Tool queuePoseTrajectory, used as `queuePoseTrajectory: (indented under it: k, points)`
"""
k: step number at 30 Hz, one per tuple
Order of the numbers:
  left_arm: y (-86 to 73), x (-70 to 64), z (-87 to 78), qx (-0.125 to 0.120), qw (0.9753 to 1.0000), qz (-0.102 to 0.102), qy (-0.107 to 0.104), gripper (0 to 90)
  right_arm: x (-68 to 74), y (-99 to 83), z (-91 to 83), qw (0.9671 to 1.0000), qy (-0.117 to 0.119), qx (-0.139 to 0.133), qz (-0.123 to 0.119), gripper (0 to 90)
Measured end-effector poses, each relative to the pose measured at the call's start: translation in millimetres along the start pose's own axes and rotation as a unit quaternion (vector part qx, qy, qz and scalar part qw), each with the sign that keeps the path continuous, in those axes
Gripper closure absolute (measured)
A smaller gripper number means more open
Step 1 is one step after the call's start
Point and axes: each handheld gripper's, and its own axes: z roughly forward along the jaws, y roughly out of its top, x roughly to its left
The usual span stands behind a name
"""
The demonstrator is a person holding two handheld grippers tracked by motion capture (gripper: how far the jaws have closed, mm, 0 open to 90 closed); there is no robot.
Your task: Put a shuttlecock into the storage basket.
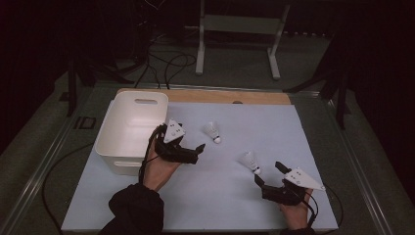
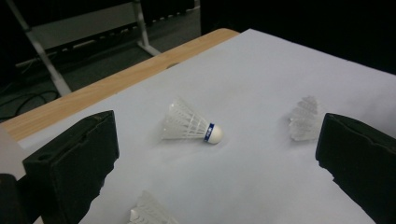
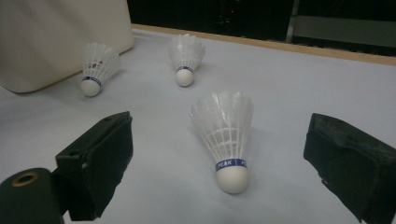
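Three white shuttlecocks with blue-banded corks lie on the pale sheet. One shuttlecock [image 1: 212, 131] [image 2: 191, 126] [image 3: 186, 58] rests mid-table, just ahead of my left gripper [image 1: 192, 144] [image 2: 219, 154], which is open and empty. A second shuttlecock [image 1: 249, 161] [image 3: 226, 135] [image 2: 303, 119] lies cork toward my right gripper [image 1: 269, 174] [image 3: 219, 154], whose open jaws stand to either side of it without touching. The third shuttlecock [image 3: 95, 67] [image 2: 149, 212] lies close by the bin, under my left gripper.
A white plastic bin [image 1: 132, 127] [image 3: 65, 37] stands at the table's left, right beside my left hand. The sheet's far side ends at a wooden table edge [image 1: 205, 95] [image 2: 116, 81]. A white metal stand [image 1: 240, 29] and cables are on the floor beyond.
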Motion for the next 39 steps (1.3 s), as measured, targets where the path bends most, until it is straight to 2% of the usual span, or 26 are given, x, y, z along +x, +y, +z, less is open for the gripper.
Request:
queuePoseTrajectory:
  k: [11, 19, 28, 39]
  points:
    - [-1.2, -5.0, 5.9, -0.004, 1.0000, -0.003, 0.008, 0.1, -0.2, 0.0, -0.1, 1.0000, 0.001, 0.000, 0.001, 8.1]
    - [-1.4, -8.8, 11.4, 0.000, 1.0000, 0.004, -0.009, 0.2, -0.3, 0.0, -0.2, 1.0000, 0.001, 0.000, 0.001, 8.1]
    - [-3.1, -11.1, 22.4, 0.013, 0.9999, 0.001, -0.005, 0.2, -0.5, 0.1, -0.2, 1.0000, 0.001, -0.001, 0.001, 8.1]
    - [-2.8, -15.8, 36.2, 0.018, 0.9997, 0.000, -0.015, 0.1, -0.4, 0.0, -0.3, 1.0000, 0.002, 0.001, 0.003, 8.1]
